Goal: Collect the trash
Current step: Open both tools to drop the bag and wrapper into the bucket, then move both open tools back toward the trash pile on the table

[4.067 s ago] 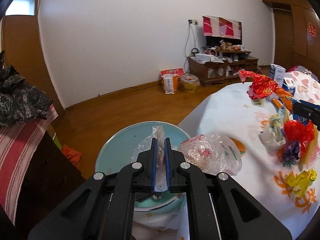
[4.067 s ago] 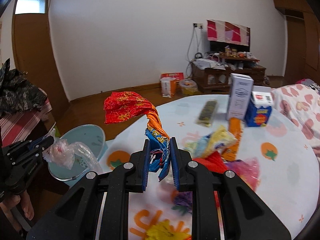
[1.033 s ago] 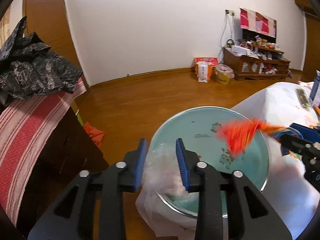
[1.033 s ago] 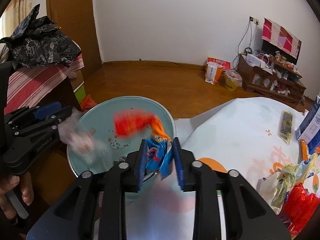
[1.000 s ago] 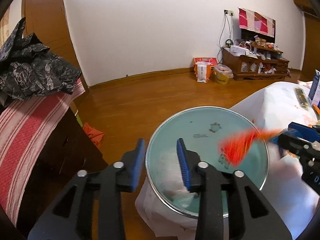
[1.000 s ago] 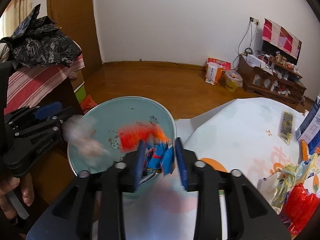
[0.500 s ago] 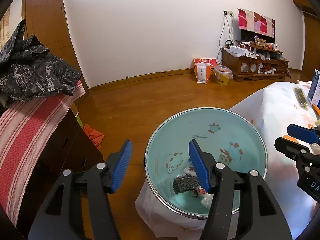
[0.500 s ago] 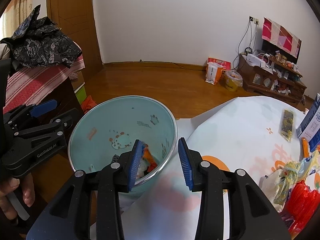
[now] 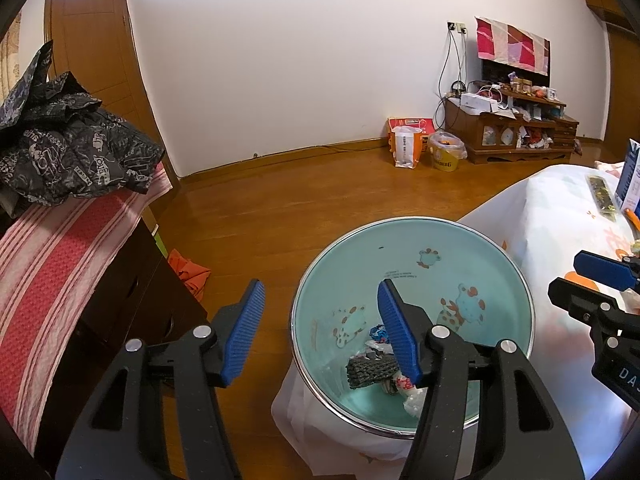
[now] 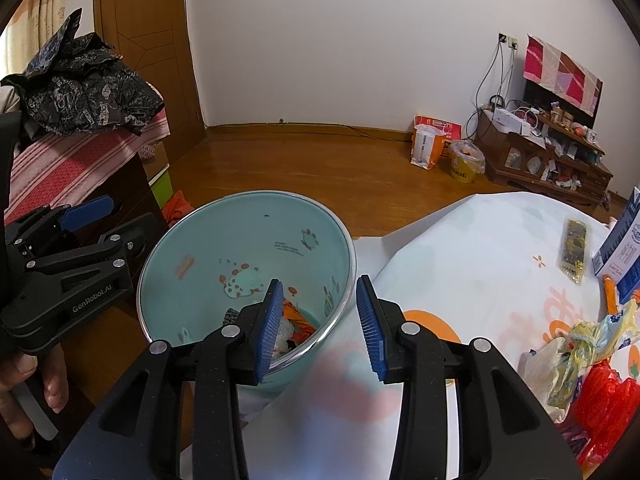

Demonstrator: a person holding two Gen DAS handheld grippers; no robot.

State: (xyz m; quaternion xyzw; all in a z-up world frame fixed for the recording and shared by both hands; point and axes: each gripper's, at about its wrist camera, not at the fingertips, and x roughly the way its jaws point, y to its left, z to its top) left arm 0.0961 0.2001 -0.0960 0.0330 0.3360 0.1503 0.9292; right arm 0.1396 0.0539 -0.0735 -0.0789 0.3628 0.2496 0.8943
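A teal bin (image 9: 400, 256) with cartoon prints and a metal rim stands on the floor by the table; its wall (image 10: 248, 232) also shows in the right wrist view. At its bottom lie a dark grey piece (image 9: 372, 372), a clear plastic bag (image 9: 414, 398) and an orange and blue wrapper (image 10: 298, 320). My left gripper (image 9: 320, 324) hangs open over the bin's left rim with nothing between its fingers; the right wrist view shows the left gripper (image 10: 108, 224) from the side. My right gripper (image 10: 320, 320) is open and empty over the near rim.
A pile of wrappers and bags (image 10: 592, 348) lies on the white tablecloth (image 10: 480, 248) at right, with a gold packet (image 10: 576, 250) and a blue carton (image 10: 624, 252). A dark cabinet with a striped cloth (image 9: 60, 256) and a black jacket (image 9: 72, 144) stands left of the bin.
The left gripper held a clear bag and the right a red and blue wrapper over the bin. Both have opened, and both pieces now lie in the bin.
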